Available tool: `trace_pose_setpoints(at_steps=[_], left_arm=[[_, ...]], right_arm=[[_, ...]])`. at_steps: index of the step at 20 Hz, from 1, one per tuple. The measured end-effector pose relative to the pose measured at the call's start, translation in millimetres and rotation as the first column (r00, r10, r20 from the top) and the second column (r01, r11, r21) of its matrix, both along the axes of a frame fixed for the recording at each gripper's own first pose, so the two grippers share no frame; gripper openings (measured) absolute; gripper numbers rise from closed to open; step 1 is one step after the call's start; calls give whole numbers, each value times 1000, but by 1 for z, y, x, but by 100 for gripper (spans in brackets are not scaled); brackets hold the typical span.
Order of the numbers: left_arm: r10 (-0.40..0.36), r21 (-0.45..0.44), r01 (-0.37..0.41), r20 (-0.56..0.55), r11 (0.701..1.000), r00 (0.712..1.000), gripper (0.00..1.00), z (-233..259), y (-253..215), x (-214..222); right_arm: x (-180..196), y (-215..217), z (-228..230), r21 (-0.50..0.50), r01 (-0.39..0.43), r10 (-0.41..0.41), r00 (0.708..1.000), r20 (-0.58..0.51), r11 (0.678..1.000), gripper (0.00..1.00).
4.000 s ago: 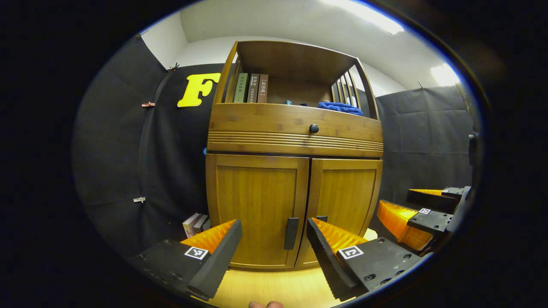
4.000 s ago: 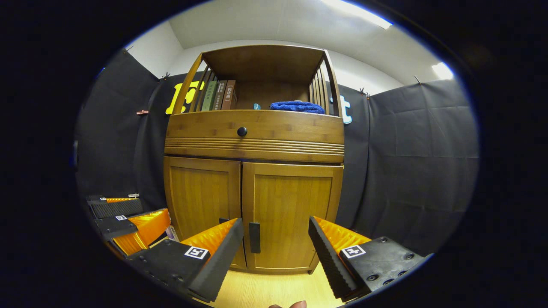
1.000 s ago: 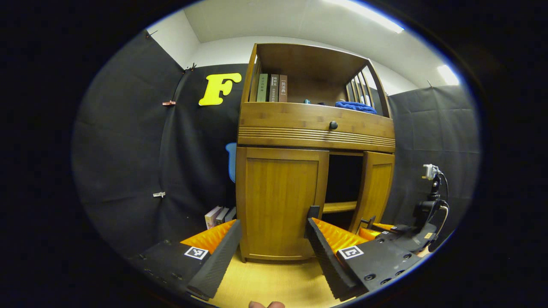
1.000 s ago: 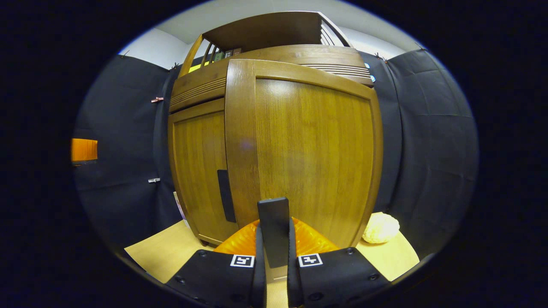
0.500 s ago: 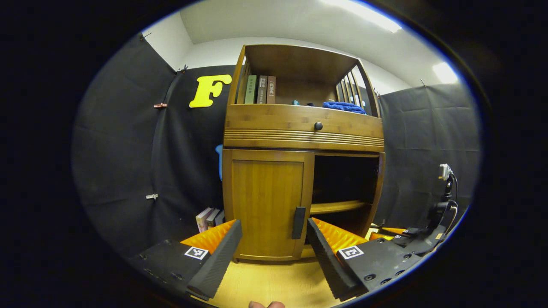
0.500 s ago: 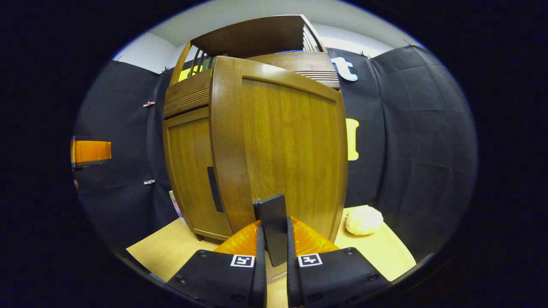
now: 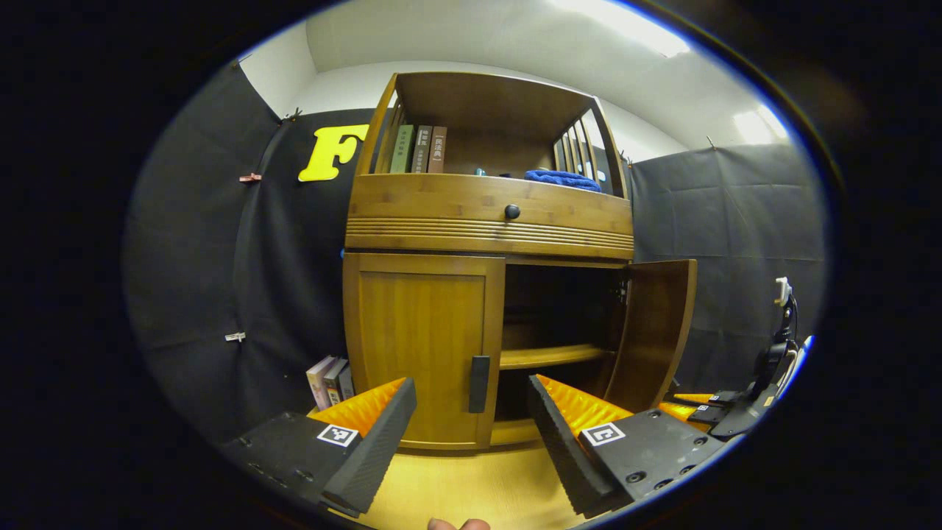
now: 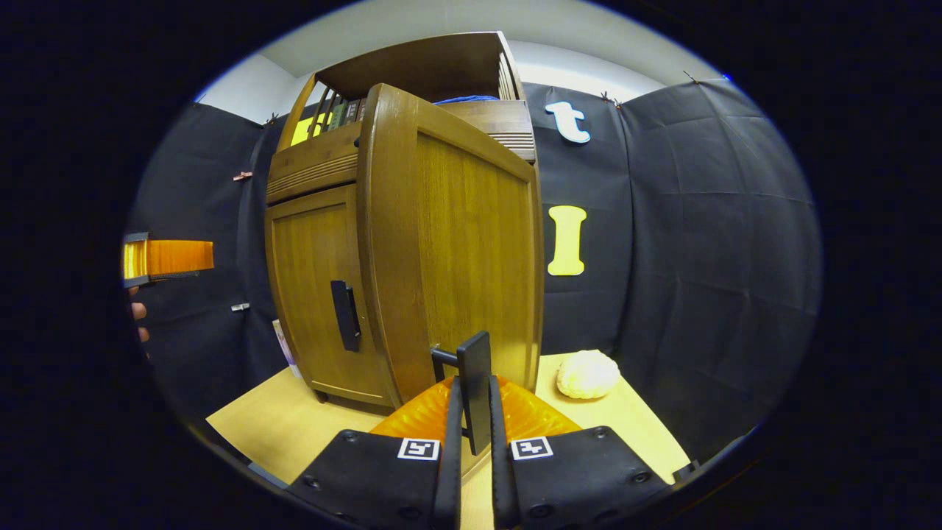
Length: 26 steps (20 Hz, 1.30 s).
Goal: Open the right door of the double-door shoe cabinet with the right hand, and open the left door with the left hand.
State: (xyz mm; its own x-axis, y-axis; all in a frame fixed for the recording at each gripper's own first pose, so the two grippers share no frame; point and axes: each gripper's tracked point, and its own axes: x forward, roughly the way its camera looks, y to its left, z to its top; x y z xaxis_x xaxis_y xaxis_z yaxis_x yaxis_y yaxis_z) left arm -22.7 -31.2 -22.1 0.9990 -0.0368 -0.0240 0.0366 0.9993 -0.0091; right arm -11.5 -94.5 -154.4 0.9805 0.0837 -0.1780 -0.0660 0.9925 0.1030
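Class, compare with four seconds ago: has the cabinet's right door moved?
Yes. The right door has swung outward from the closed left door, exposing the inner shelf.

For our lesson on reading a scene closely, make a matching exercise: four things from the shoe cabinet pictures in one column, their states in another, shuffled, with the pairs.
Things:
1. right door
2. left door
3. left gripper
4. right gripper

States:
A. closed
B. open, holding nothing
C. swung open
D. clamped on the right door's handle

Pairs: 1-C, 2-A, 3-B, 4-D
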Motion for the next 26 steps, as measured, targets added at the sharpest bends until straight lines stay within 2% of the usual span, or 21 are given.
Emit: trace_pose_setpoints(at_steps=[4,5,6,8,12,16,19,21,22,23,24,26], left_arm=[[-22,-4,22,-8,1000,1000,94,-3,-16,9],[-26,-6,26,-10,1000,1000,94,-5,-19,12],[-28,-7,28,-13,1000,1000,94,-6,-22,15],[-31,-8,30,-19,1000,999,94,-8,-27,21],[-27,-13,26,-32,1000,999,95,-18,-34,39],[-4,-7,4,-31,1000,999,93,-26,-37,64],[24,6,-24,-5,1000,1000,94,-30,-37,84],[34,3,-34,0,999,999,94,-35,-39,100],[36,1,-36,-3,999,999,94,-39,-39,108],[40,0,-40,-7,999,999,94,-41,-40,115],[45,2,-45,-8,999,999,93,-42,-39,122],[61,6,-61,-5,998,998,94,-46,-36,137]], right_arm=[[-3,-22,0,-3,27,-27,1000,-15,1000,20],[-5,-30,-1,0,38,-38,999,-22,999,17],[-6,-38,-1,-3,48,-48,999,-19,999,21],[-8,-54,-1,-8,61,-62,998,-23,998,20],[-13,-94,2,18,100,-100,995,-12,995,16],[-9,-137,6,8,165,-165,986,-4,986,16],[-10,-148,12,30,155,-155,988,5,987,16],[-11,-151,16,8,146,-146,989,26,989,16],[-12,-152,20,-8,145,-144,989,36,989,7],[-12,-154,24,-22,143,-142,989,49,989,24],[-11,-157,29,-36,145,-143,988,59,989,24],[-18,-173,37,-96,182,-174,981,87,979,47]])
